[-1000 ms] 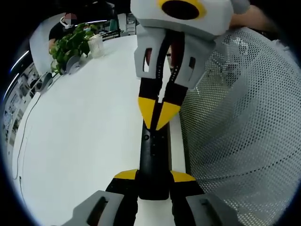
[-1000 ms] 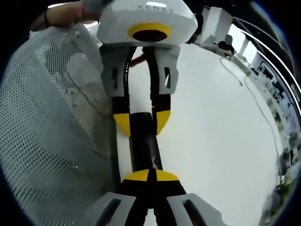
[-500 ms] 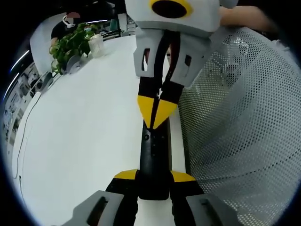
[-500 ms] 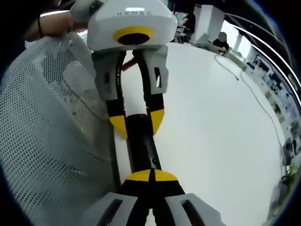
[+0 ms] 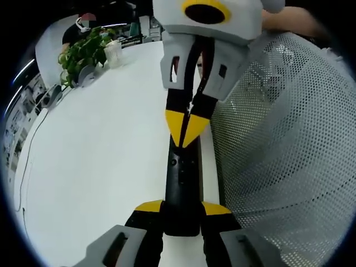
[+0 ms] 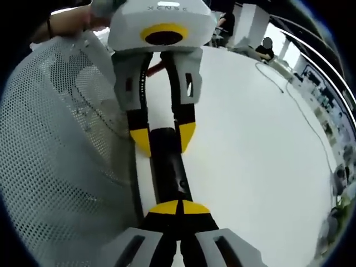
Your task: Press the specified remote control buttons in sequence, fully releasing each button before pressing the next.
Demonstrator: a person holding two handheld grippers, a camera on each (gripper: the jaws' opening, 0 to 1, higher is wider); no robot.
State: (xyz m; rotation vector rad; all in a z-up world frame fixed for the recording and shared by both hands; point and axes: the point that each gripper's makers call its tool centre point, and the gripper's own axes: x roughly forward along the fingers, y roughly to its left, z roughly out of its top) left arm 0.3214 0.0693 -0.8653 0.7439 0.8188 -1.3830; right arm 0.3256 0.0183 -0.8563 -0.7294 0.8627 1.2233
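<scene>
My right gripper (image 5: 187, 129) has come down a touch along the black remote control (image 5: 182, 192) since half a second ago, its yellow tips pinched together on the remote's upper face. My left gripper (image 5: 182, 211) clamps the remote's near end on the white table (image 5: 94, 161), beside the white mesh basket (image 5: 283, 139). Farther off stands a potted plant (image 5: 86, 53).

Both views are bright and evenly lit. The white counter (image 5: 94, 161) beside the jaws is almost washed out, with only soft, weak shadows. Straight lines bend strongly toward the edges, and far things beyond the jaws look blurred
</scene>
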